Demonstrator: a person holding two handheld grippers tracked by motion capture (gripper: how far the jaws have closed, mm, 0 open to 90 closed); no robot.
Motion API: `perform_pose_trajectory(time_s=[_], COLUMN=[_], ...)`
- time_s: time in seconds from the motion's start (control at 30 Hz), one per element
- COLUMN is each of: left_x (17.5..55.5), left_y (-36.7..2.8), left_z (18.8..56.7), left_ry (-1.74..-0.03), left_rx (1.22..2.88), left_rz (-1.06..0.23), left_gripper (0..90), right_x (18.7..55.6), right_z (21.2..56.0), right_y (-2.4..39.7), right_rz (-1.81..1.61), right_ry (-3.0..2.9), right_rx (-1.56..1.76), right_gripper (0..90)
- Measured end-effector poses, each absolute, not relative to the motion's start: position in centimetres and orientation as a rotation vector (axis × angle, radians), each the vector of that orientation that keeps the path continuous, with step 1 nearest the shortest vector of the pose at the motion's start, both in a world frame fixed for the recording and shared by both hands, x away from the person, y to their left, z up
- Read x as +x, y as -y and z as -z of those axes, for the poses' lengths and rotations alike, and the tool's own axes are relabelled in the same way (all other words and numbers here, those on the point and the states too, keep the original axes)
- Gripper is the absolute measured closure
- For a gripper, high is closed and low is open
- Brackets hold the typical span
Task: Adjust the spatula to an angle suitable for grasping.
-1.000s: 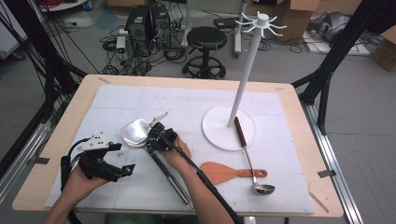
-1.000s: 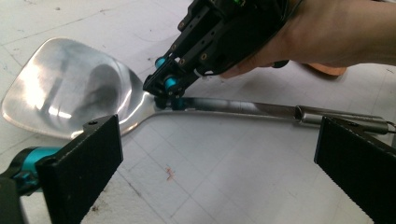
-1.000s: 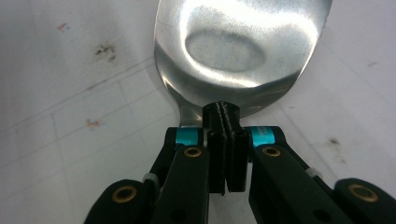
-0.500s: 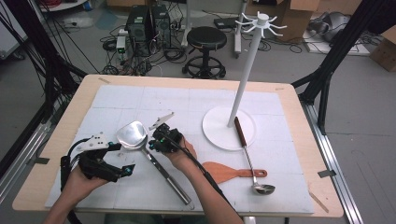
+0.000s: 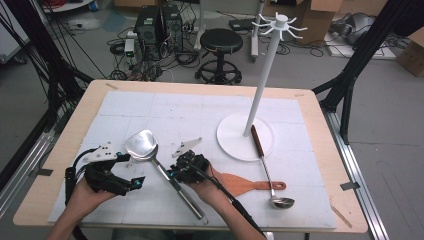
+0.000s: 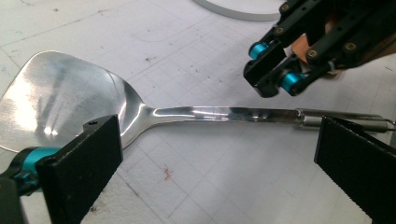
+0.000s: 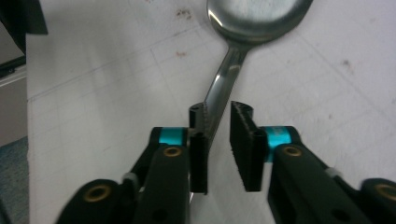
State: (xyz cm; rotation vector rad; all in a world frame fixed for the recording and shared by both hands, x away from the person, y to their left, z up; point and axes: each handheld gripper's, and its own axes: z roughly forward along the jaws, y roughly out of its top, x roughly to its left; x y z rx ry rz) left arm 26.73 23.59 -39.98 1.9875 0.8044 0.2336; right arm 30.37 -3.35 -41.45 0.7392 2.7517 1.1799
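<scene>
A steel spatula [image 5: 141,145] lies on the white mat, blade to the far left and handle running toward the near edge. My right gripper [image 5: 176,172] sits over the handle's middle. In the right gripper view the handle [image 7: 219,88] passes between the jaws of the right gripper [image 7: 217,121]. Those jaws have just been opening, and a gap shows beside the right pad. My left gripper [image 5: 131,170] rests left of the handle, open wide with nothing between its jaws. Its view looks across the spatula [image 6: 70,98] at the right gripper [image 6: 275,74].
A white rack pole [image 5: 260,75] with hooks stands on a round base [image 5: 235,142] right of centre. A ladle [image 5: 270,172] with a brown grip leans onto that base. A wooden turner [image 5: 245,184] lies just right of my right hand.
My right gripper has drawn back along the spatula handle toward the near edge, and its jaws have parted from the handle. The left gripper has stayed put.
</scene>
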Motion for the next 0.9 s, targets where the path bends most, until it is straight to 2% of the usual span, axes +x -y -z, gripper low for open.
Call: perform_pose_trajectory(time_s=[0.27,0.43,0.7,0.9], left_x=[26.7,26.7,26.7,26.7], left_y=[-23.5,-23.5,-23.5,-23.4], left_z=[40.0,40.0,40.0,40.0], left_ry=[-0.801,-0.802,-0.801,-0.803], left_rx=[1.995,1.995,1.996,1.994], left_rz=[-0.235,-0.235,-0.234,-0.231], left_gripper=[1.7,1.7,1.7,1.7], right_x=[28.6,28.1,27.2,26.9], right_z=[43.0,43.1,43.6,43.9], right_y=[3.9,3.8,3.0,3.0], right_rz=[-1.139,-1.135,-1.075,-1.023], right_ry=[-2.751,-2.723,-2.748,-2.731], right_rx=[0.779,0.807,0.767,0.741], right_gripper=[62.2,58.9,57.4,63.6])
